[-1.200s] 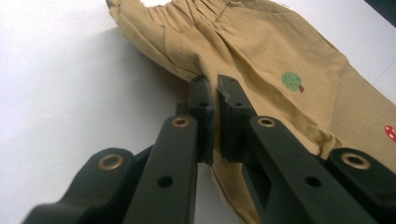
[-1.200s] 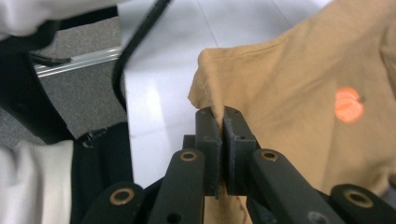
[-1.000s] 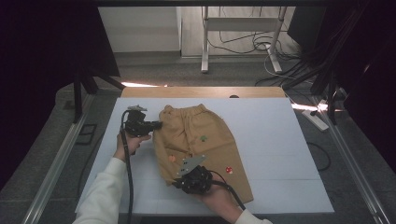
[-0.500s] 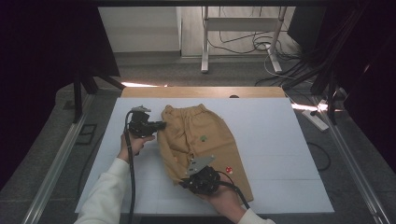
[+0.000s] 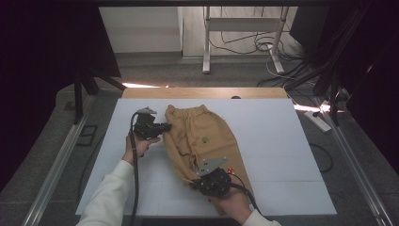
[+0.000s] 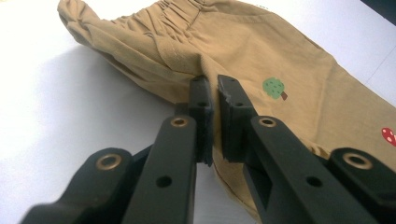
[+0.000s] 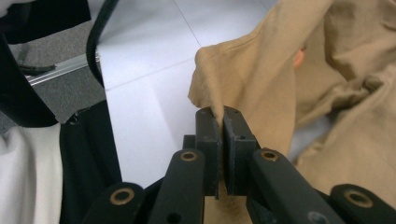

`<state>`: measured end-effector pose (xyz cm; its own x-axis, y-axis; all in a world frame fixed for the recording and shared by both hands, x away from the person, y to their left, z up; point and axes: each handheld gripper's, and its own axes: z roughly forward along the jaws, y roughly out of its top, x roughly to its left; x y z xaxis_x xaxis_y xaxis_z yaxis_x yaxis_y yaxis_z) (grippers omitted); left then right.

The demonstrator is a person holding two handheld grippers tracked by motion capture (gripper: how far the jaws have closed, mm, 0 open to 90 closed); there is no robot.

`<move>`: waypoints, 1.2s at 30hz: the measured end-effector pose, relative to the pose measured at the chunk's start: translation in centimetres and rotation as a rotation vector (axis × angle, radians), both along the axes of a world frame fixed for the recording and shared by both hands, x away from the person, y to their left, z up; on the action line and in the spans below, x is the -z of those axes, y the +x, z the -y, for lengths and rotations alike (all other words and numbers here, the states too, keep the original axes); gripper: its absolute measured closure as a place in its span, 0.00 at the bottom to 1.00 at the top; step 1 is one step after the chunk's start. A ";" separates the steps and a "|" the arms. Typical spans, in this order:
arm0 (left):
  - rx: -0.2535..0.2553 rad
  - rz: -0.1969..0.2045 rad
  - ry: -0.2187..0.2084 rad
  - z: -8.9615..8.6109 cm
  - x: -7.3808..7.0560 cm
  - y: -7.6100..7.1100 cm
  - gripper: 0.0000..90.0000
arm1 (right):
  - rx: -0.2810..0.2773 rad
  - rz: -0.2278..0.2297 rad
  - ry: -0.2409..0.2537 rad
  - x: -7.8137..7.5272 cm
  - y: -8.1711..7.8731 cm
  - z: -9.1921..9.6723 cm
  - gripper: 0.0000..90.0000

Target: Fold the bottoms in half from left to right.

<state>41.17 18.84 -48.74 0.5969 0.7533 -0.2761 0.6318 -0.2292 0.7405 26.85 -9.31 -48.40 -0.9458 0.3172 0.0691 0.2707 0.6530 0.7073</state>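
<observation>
- Shorts (image 5: 202, 139), tan with an elastic waistband, lie on the white table (image 5: 282, 141), waistband toward the far edge and legs toward me.
- Writing: none that I can read; the cloth carries small prints, a green tree (image 6: 273, 87) and a red mushroom (image 6: 388, 135).
- I have my left gripper (image 6: 214, 86) pinched on a fold at the shorts' left side, just below the waistband.
- I have my right gripper (image 7: 222, 114) clamped on a raised edge of the cloth at the near end, lifted off the table.
- Bare white tabletop lies open to the right of the shorts and to the left of my left hand (image 5: 136, 143); the near edge is close to my right hand (image 5: 233, 202).
</observation>
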 end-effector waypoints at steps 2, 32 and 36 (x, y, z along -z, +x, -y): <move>0.003 -0.001 0.000 0.1 0.0 0.0 0.93 | 0.007 -0.004 -0.011 0.1 0.1 0.3 0.96; 0.058 0.035 0.008 2.2 -0.5 -0.5 0.92 | 0.047 -0.014 0.009 0.1 -0.4 3.4 0.96; 0.062 0.039 0.011 2.5 -0.5 -0.6 0.92 | 0.051 -0.017 0.006 0.1 -0.5 3.7 0.96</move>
